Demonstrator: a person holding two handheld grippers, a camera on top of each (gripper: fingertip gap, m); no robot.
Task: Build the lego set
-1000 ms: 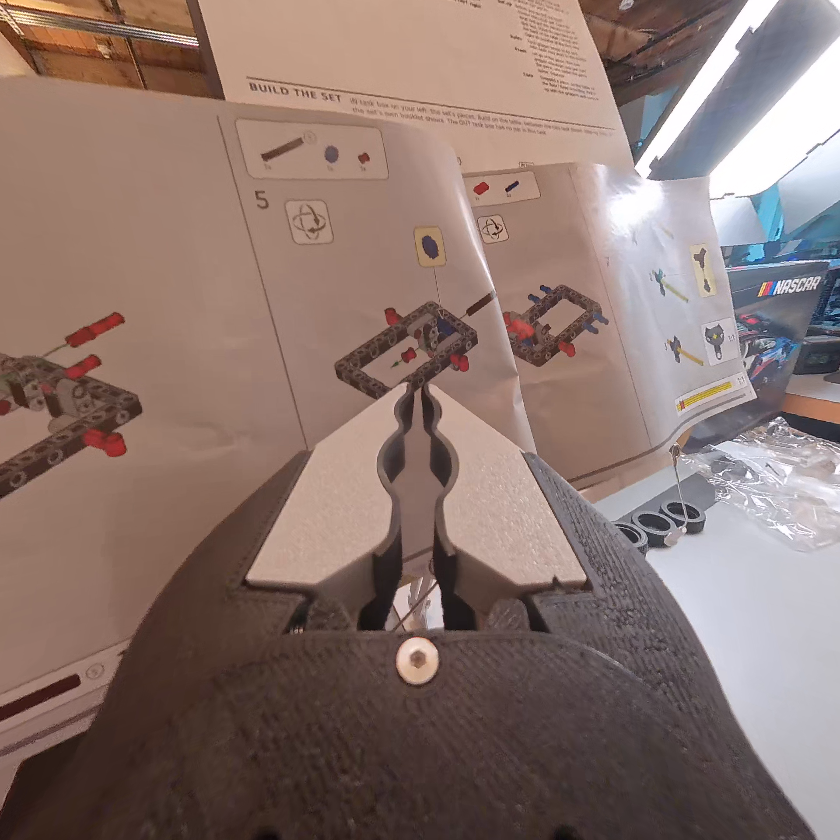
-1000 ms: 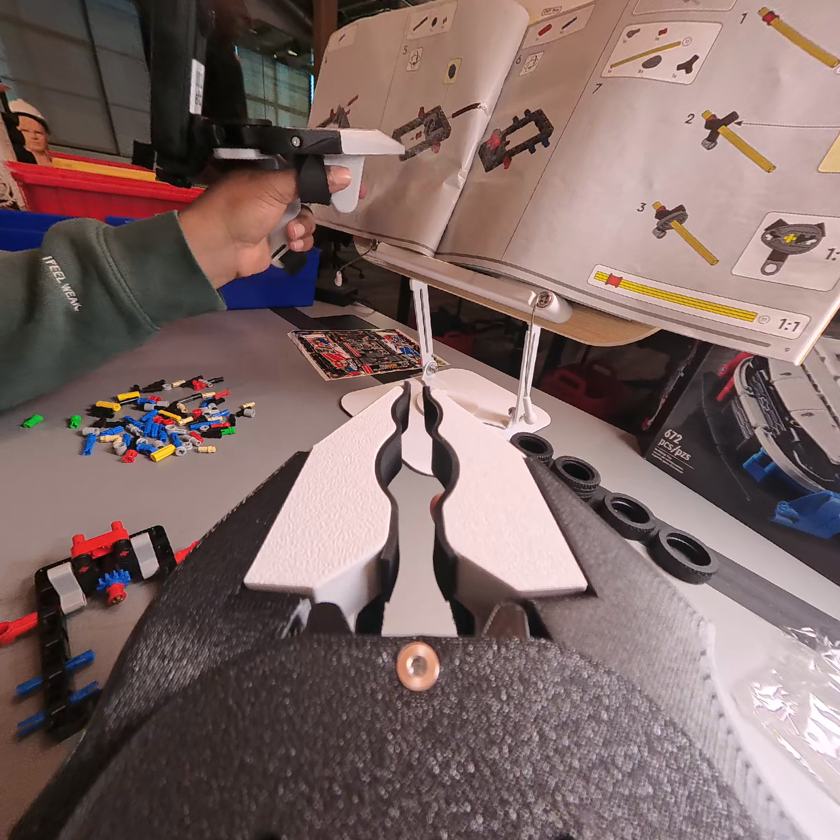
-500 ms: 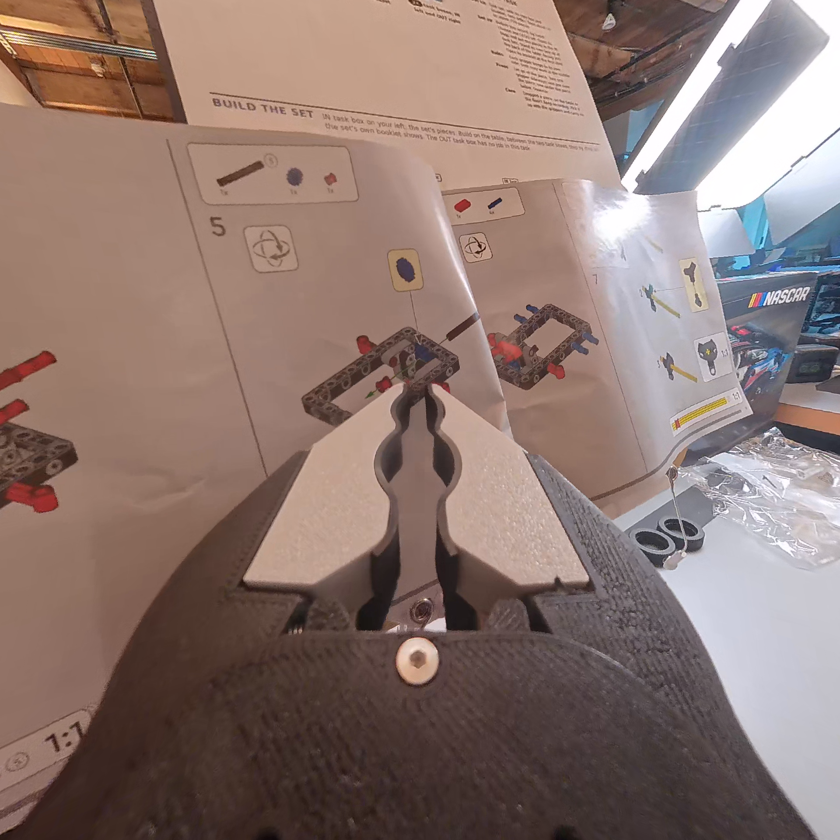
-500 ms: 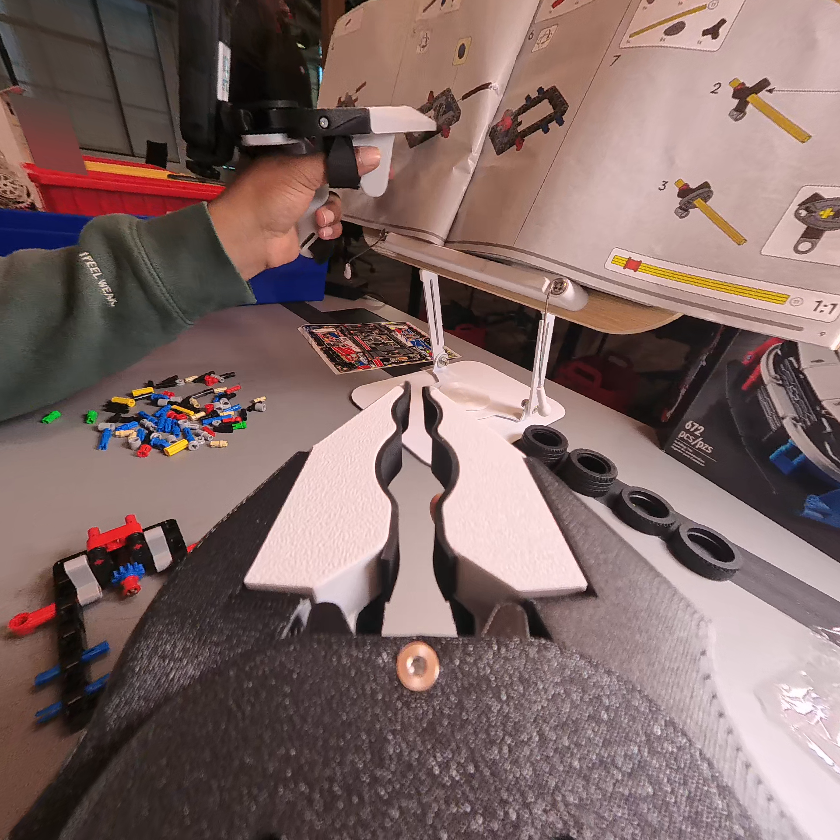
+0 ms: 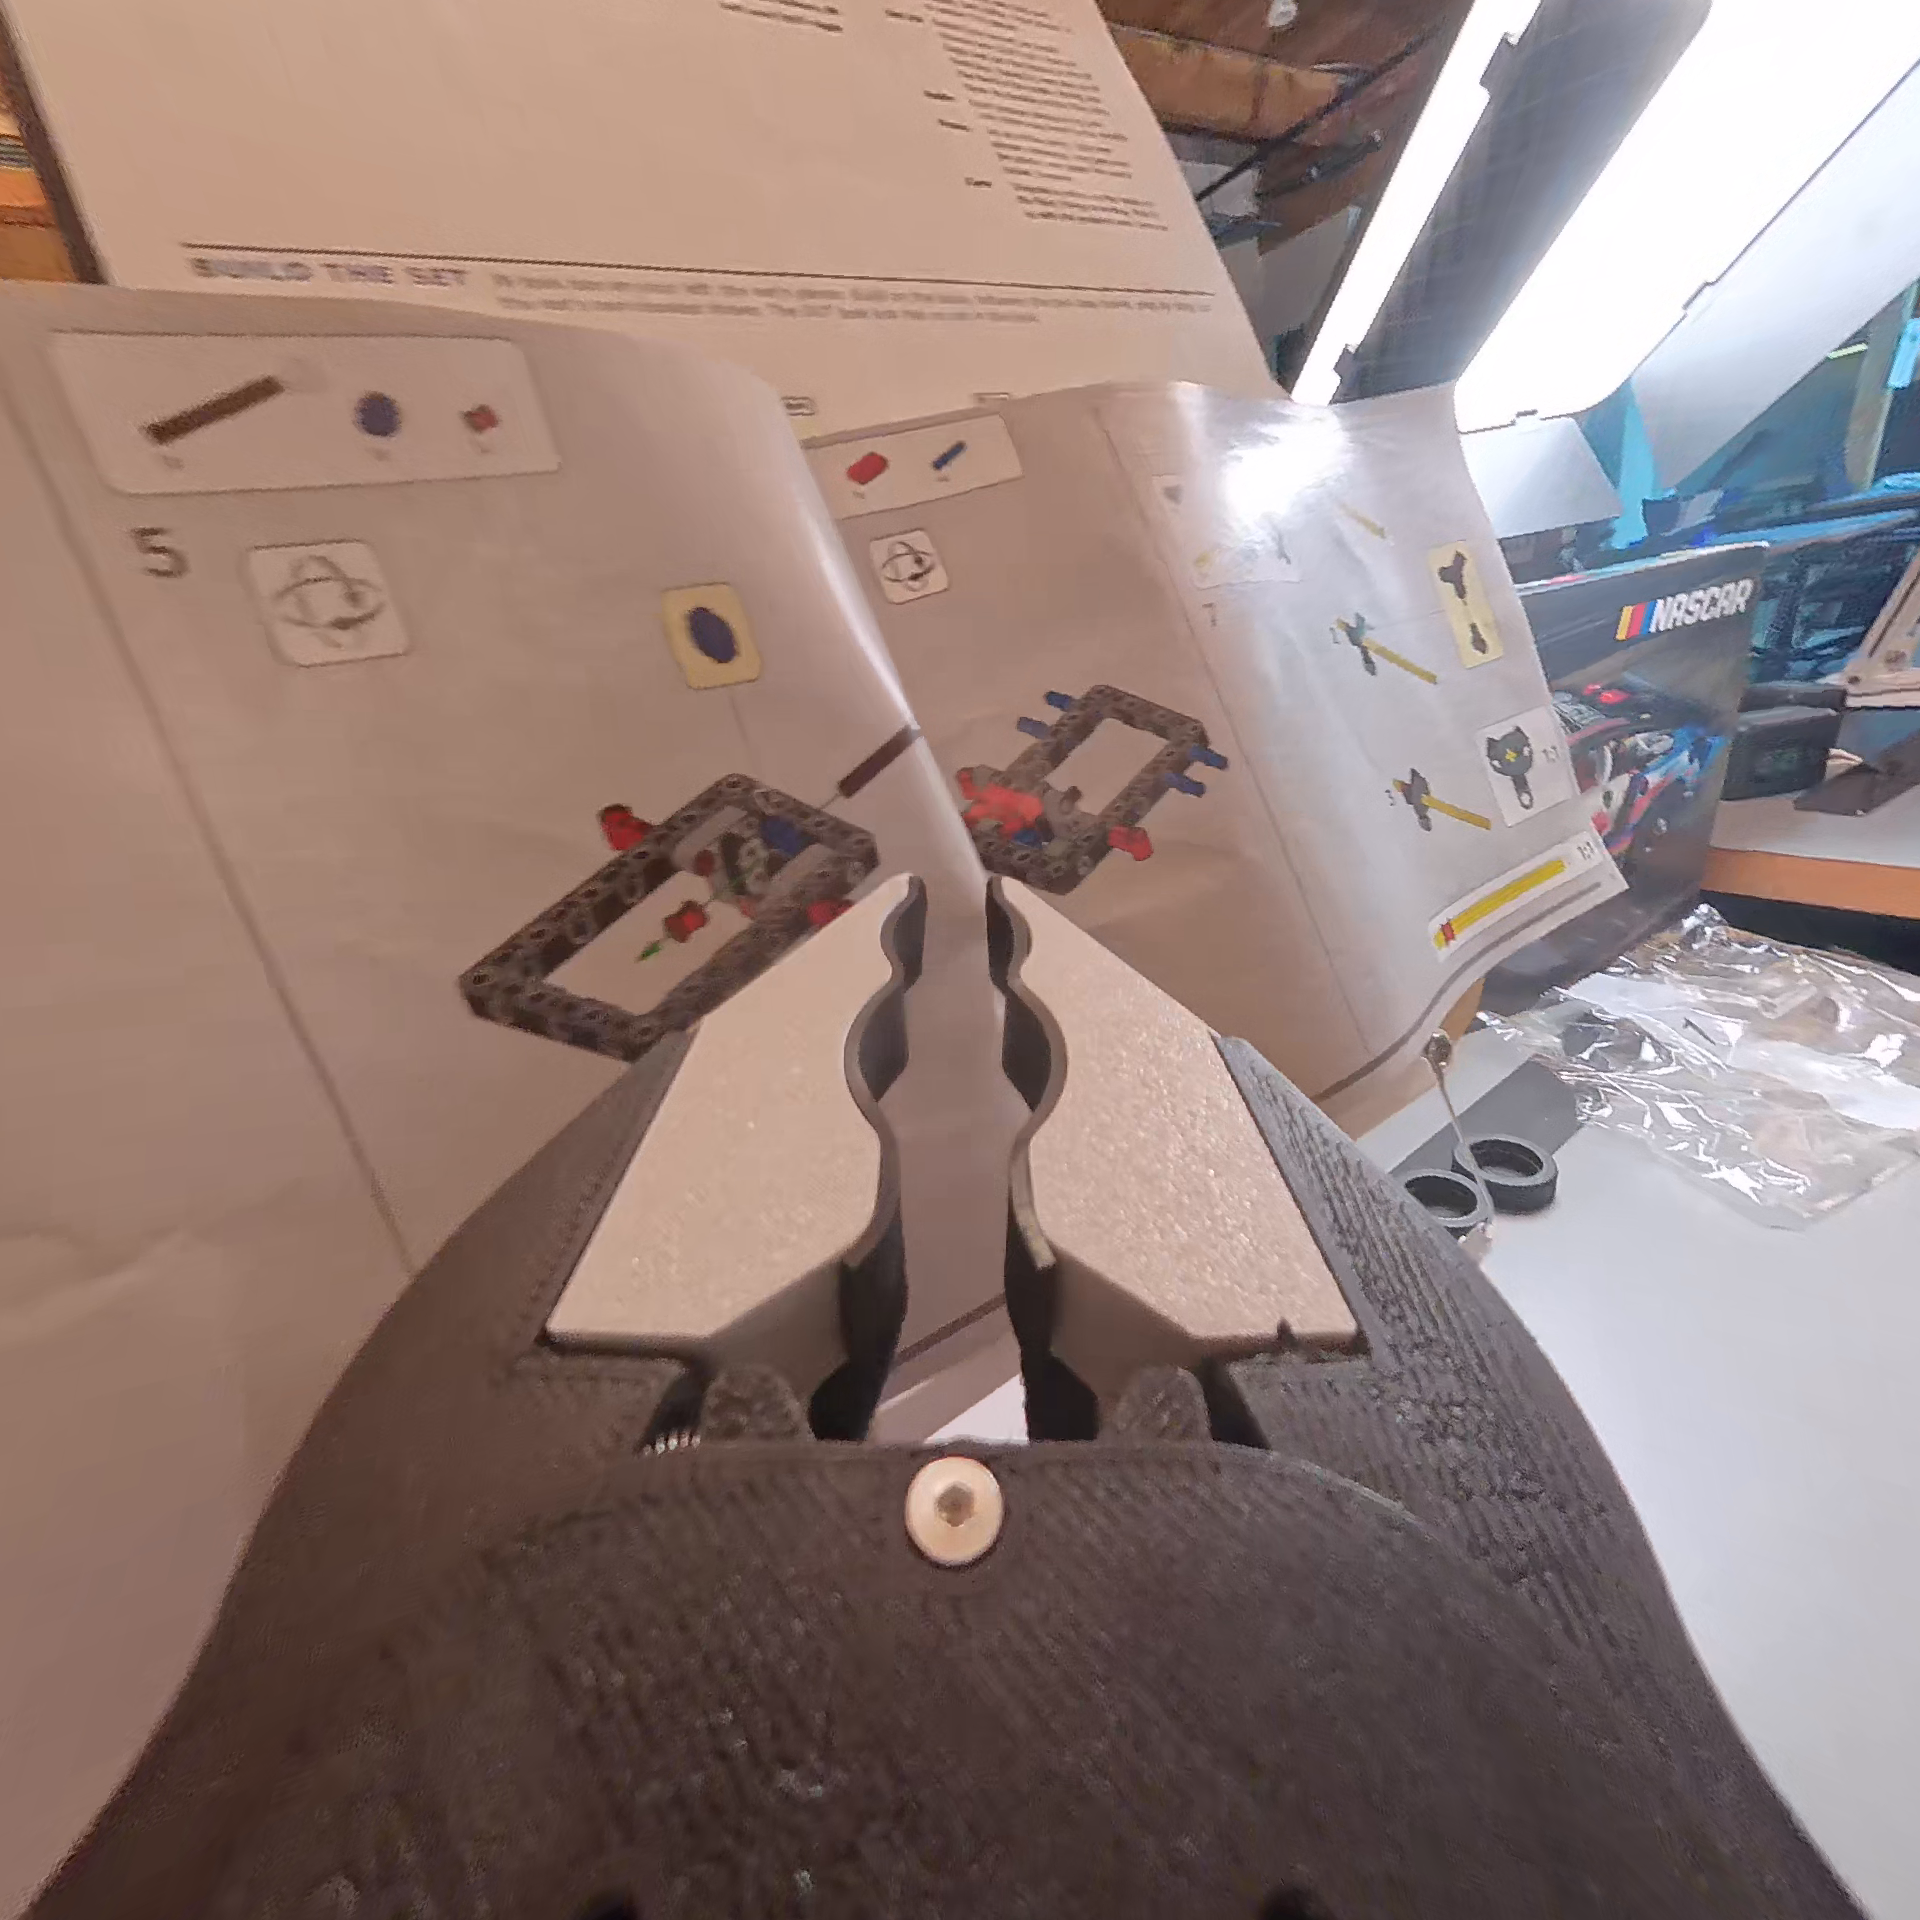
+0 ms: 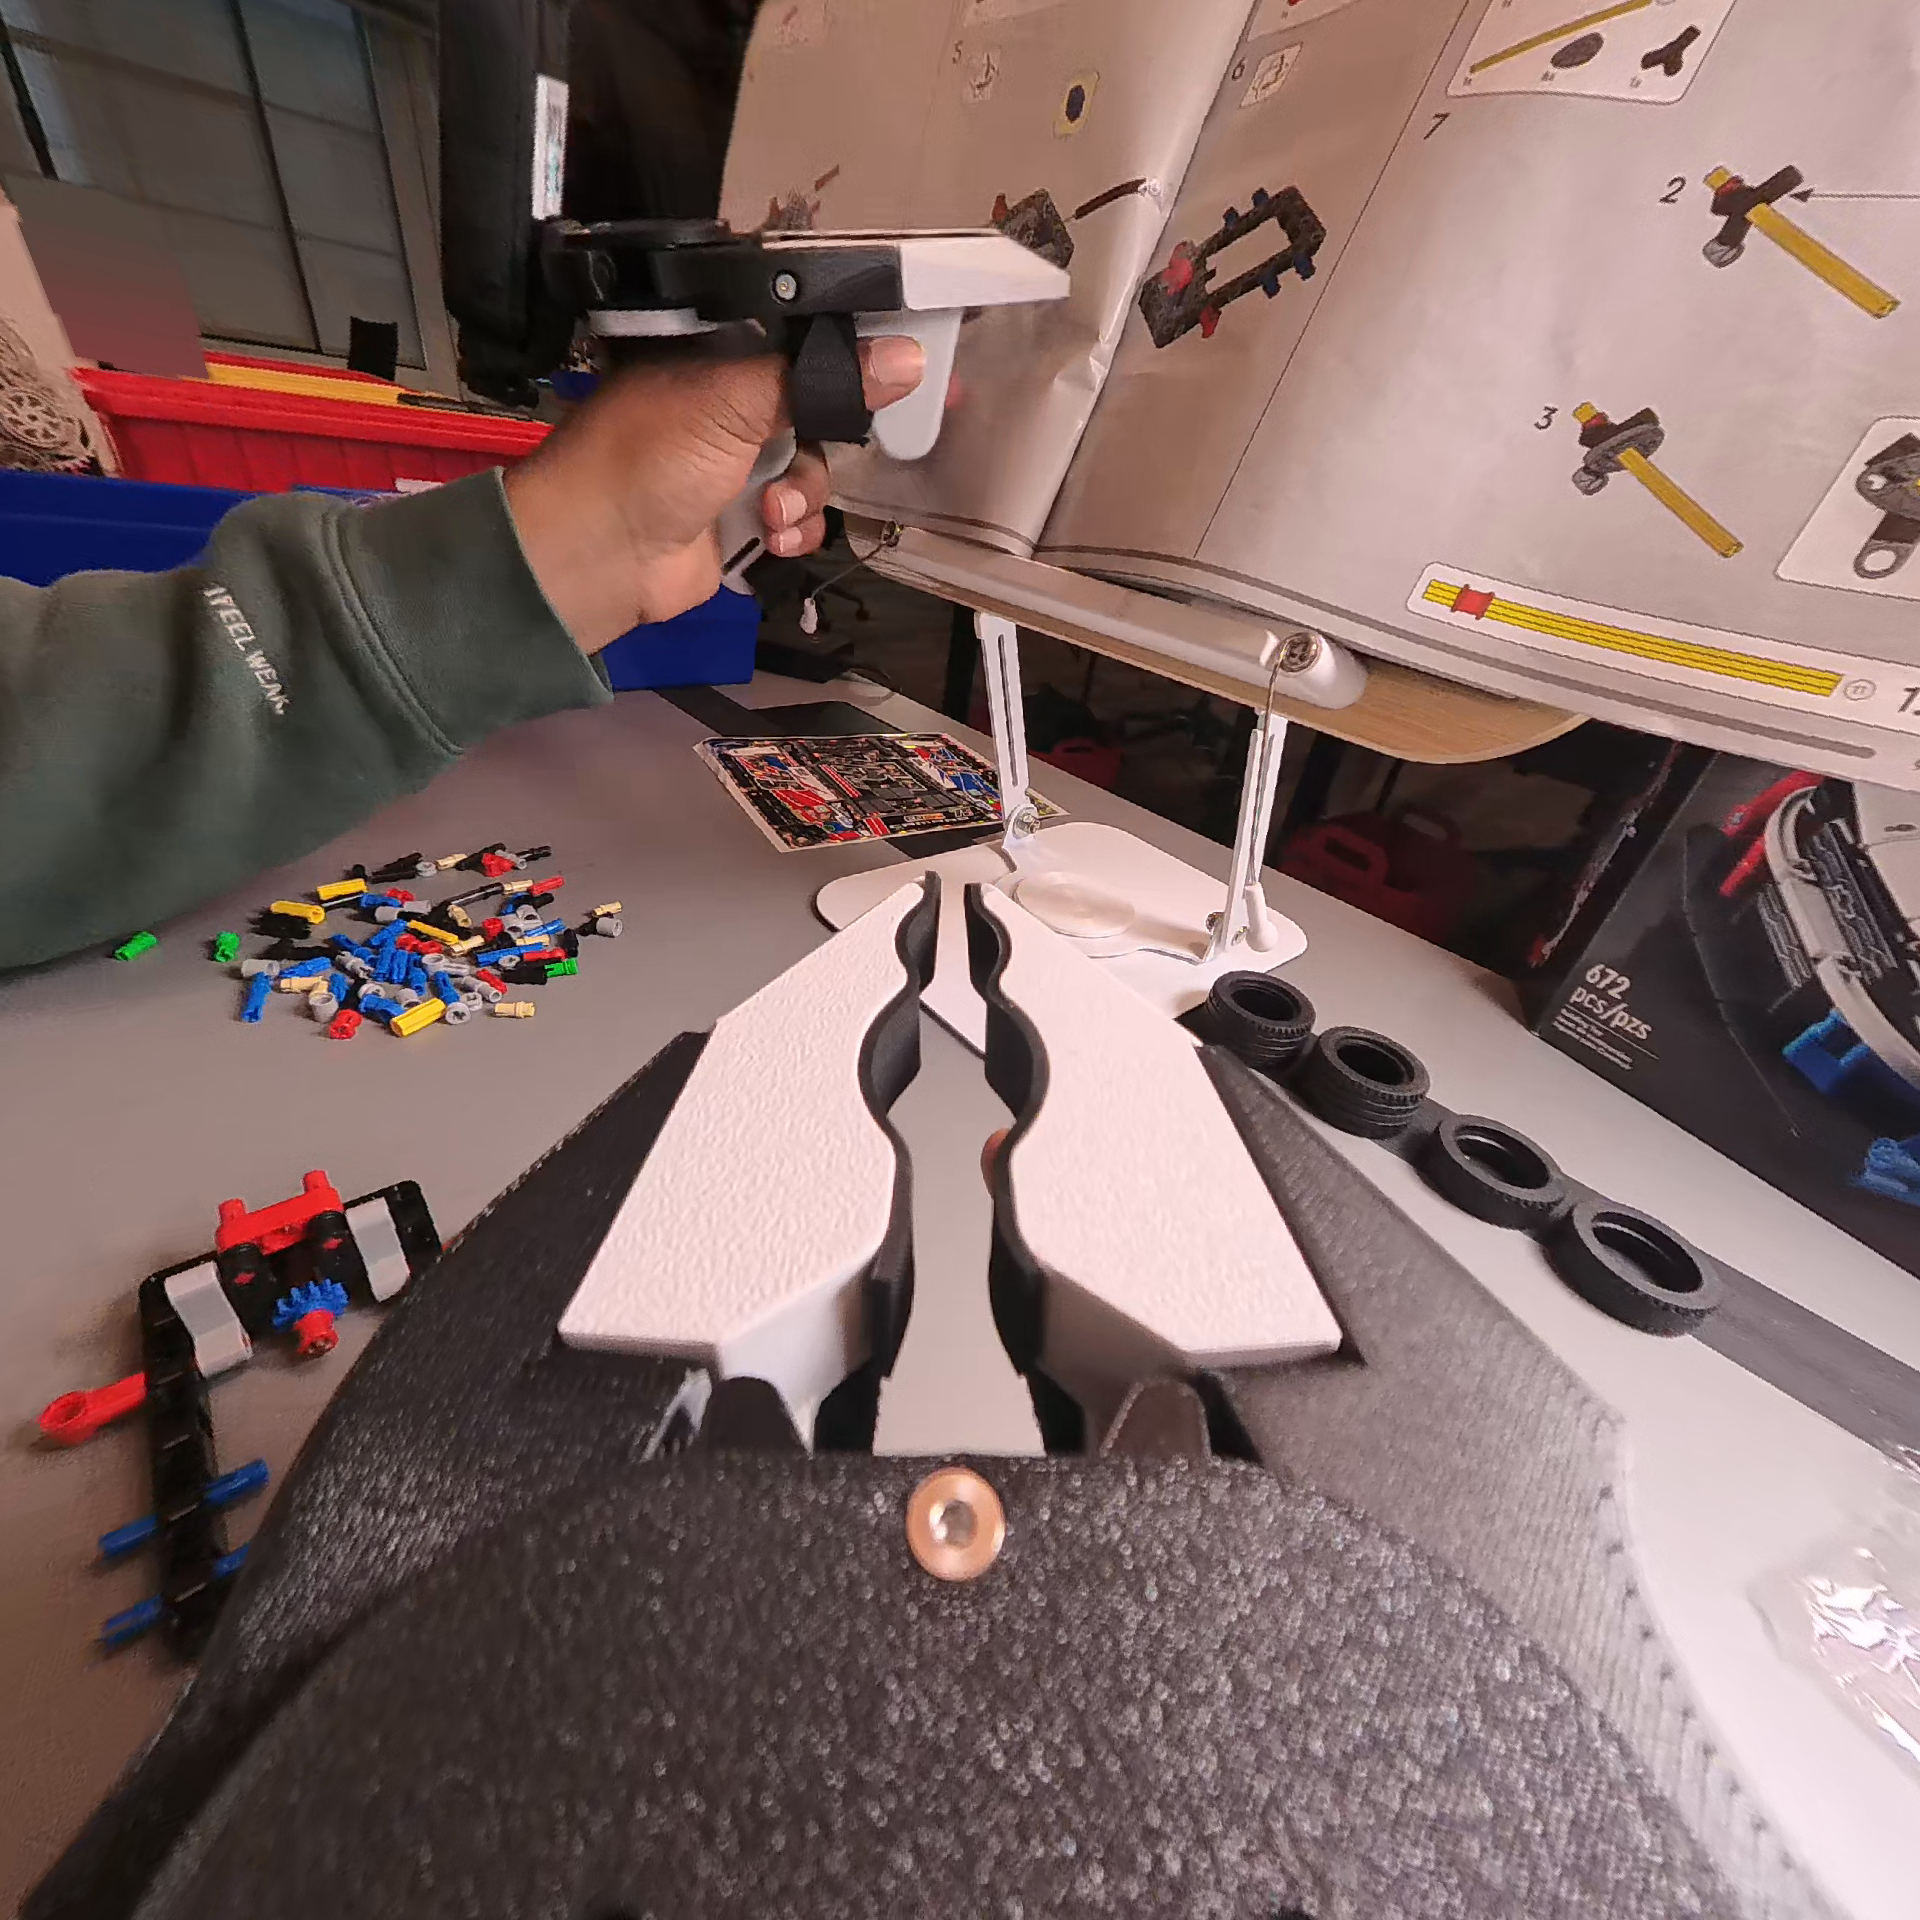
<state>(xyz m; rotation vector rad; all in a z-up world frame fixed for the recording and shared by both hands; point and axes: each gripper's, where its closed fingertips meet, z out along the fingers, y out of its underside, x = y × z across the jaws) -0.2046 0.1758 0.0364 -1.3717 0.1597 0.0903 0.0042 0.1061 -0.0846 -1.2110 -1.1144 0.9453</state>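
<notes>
The open instruction booklet (image 5: 416,831) stands on a white stand (image 6: 1091,873). My left gripper (image 5: 956,904) is held up against it, at the fold between the two pages, jaws a little apart with nothing between them. It also shows in the right wrist view (image 6: 1049,275), held by a hand (image 6: 665,478). My right gripper (image 6: 953,899) hovers low over the grey table, jaws almost closed. A small reddish speck sits on its right finger's inner side. A partly built black frame (image 6: 208,1340) with red, grey and blue parts lies at the left.
A pile of small coloured pieces (image 6: 416,951) lies at the left. A sticker sheet (image 6: 862,784) lies beside the stand. Several black tyres (image 6: 1361,1081) stand in a row at the right. The set's box (image 6: 1766,987) and a plastic bag (image 5: 1714,1060) are beyond. Spacing between my two grippers at the tips: around 25 cm.
My left gripper has moved right along the booklet to the page fold, and its jaws have parted a little. My right gripper has barely moved.
</notes>
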